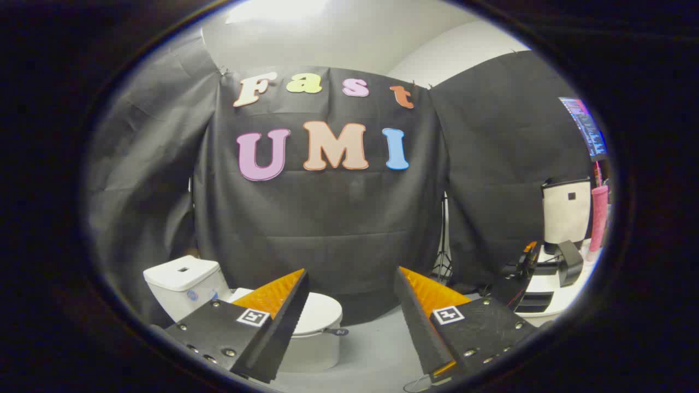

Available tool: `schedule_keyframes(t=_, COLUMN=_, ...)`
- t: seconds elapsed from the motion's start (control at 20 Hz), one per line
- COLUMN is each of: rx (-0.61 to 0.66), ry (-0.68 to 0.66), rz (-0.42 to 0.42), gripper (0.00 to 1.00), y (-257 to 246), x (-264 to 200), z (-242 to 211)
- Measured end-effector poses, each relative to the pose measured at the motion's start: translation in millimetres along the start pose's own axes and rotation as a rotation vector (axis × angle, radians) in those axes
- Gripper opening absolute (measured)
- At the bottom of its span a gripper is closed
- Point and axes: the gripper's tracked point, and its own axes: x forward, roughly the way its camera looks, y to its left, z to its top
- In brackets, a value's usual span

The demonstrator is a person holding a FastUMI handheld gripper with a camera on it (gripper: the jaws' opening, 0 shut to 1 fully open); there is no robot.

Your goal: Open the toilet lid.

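gripper (349, 284) released, fingers spread wide apart with nothing between them, hanging above the pale grey floor (377, 344) and aimed at the black cloth booth wall (338, 218). small white ceramic toilet (311, 338) low and to the left, partly hidden behind the left finger (273, 305), well apart from the fingertips and below their line. white rounded toilet lid (323, 312) lying flat and closed on the bowl, its near front edge turned toward the right of the scene, with a small dark tab (336, 331) jutting from that edge. boxy white cistern (183, 275) at the far left end, with a dark slot on top and a faint bluish mark on its side. long axis of the toilet running from the cistern at the far left toward the lid's front at the near right, so hinge most likely at the cistern end and free edge nearest the gap between the fingers. coming move judged to need a drop down and leftward to bring the fingers to that front tab or rim, then a lift swinging the lid back toward the cistern. square black-and-white markers on each finger body, patterns only, no words. no readable brand on the toilet. at the far right, a cream pouch (566, 210) with a small dark square patch, a pink cylinder (598, 218) beside it, and a lit screen (587, 125) above; writing too small to tell.
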Motion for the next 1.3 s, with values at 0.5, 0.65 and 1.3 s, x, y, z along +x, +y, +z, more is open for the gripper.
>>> schedule_keyframes(t=0.5, rx=0.05, ry=0.024, rz=-0.061, gripper=0.93, y=-18, x=3, z=-12)
schedule_keyframes(t=0.65, rx=0.064, ry=0.069, rz=-0.099, gripper=0.93, y=-28, x=2, z=-27)
schedule_keyframes(t=1.3, rx=0.067, ry=0.14, rz=-0.095, gripper=0.95, y=-28, x=11, z=-45)
